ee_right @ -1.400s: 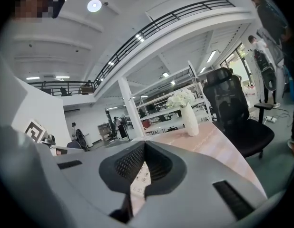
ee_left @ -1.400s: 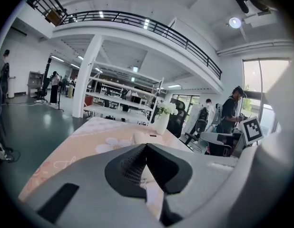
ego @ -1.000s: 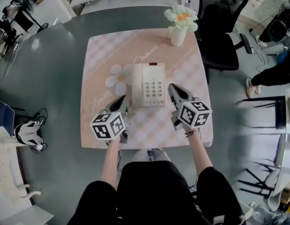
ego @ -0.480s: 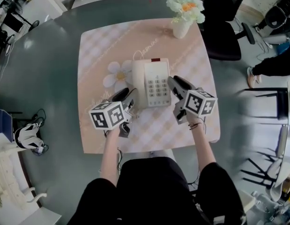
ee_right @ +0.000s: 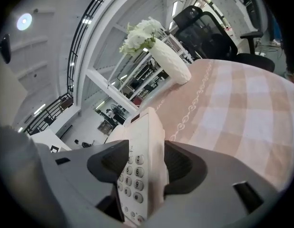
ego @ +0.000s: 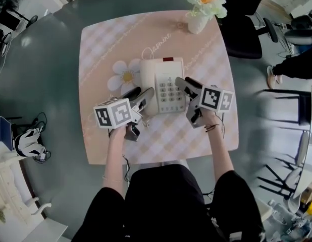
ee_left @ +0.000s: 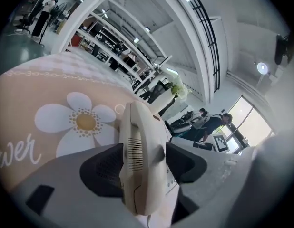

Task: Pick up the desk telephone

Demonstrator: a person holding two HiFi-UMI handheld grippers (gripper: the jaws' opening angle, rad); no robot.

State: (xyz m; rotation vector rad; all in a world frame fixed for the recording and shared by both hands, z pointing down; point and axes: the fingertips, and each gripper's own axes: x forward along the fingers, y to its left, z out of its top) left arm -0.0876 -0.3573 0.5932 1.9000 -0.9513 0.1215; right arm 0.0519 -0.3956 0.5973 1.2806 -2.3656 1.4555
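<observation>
Cream desk telephone point(ego: 161, 72) on table point(ego: 103, 47); left gripper point(ego: 142, 93) at its 8 o'clock, right gripper point(ego: 186, 83) at 4 o'clock, jaws just spread, straddling its sides.

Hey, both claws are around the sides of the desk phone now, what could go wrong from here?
Both claws have just been opening. The left claw straddles only the handset, so a lift there may raise it alone and leave the telephone behind. The right claw straddles the edge beside the keypad. Closing there could press keys or slip off the smooth plastic.
</observation>
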